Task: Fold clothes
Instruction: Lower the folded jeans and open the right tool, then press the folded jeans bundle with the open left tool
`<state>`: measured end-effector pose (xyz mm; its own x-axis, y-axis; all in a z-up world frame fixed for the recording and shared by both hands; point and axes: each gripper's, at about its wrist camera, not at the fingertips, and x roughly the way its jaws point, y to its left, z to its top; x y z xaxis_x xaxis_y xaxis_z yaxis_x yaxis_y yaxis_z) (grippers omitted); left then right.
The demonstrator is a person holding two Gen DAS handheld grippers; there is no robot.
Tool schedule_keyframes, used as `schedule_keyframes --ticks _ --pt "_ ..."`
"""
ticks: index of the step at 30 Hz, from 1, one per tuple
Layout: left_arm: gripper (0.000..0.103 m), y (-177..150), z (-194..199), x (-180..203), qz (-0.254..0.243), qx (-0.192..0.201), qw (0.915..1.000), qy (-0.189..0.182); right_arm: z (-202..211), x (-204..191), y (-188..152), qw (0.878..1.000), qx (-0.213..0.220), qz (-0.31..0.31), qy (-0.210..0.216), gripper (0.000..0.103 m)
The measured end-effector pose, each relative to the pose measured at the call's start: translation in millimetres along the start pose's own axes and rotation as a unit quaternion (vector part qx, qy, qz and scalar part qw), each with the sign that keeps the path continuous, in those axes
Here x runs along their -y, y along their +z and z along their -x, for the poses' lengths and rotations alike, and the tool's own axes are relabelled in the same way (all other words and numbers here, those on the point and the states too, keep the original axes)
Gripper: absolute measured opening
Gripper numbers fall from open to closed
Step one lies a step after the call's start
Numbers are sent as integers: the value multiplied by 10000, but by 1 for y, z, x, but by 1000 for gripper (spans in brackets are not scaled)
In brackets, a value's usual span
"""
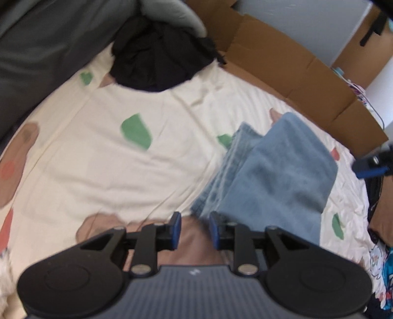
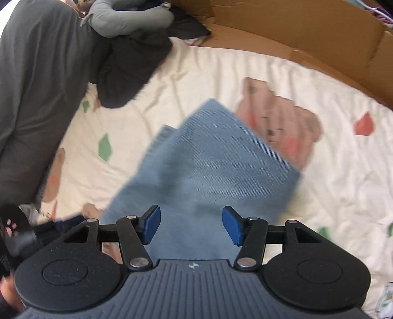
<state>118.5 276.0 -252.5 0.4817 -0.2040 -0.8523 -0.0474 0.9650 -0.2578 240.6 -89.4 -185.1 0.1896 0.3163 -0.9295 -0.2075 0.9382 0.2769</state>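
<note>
Folded light-blue jeans [image 1: 275, 171] lie on the cream printed bedsheet [image 1: 98, 159]. My left gripper [image 1: 194, 230] is open, held just left of the jeans' near corner, with nothing between its blue pads. In the right wrist view the same jeans [image 2: 208, 171] spread out in front of my right gripper [image 2: 191, 225]. That gripper is open too and hovers over the near edge of the denim. A crumpled black garment [image 1: 159, 61] sits at the far end of the bed. The other gripper's blue tip [image 1: 368, 166] shows at the right edge.
A brown cardboard box wall [image 1: 282, 63] runs along the far right side of the bed. A dark grey blanket [image 2: 36, 98] and a grey pillow [image 2: 127, 19] lie at the left and far end. Patterned fabric [image 1: 383, 270] is at the lower right.
</note>
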Motion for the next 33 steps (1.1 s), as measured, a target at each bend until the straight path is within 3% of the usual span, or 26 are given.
schedule_keyframes --ticks 6,10,18,23,27,33 --pt "50 18 -18 25 -190 53 9995 -232 33 50 -20 10000 41 -68 -25 63" --pt "50 21 -40 32 -372 -218 9989 -172 50 76 -46 9999 14 -149 -30 63" --pt "44 16 -37 55 -816 -378 9960 3 62 111 -98 9985 -78 -516 -141 64" --pt "37 14 -35 68 -1063 -466 9932 101 65 118 -106 9984 -10 -564 -95 64" --pt "30 16 -33 67 -943 -502 9943 5 67 119 -106 9978 98 -658 -77 64" --pt "38 22 -50 61 -737 -709 9947 -121 65 113 -102 9968 225 -724 241 64"
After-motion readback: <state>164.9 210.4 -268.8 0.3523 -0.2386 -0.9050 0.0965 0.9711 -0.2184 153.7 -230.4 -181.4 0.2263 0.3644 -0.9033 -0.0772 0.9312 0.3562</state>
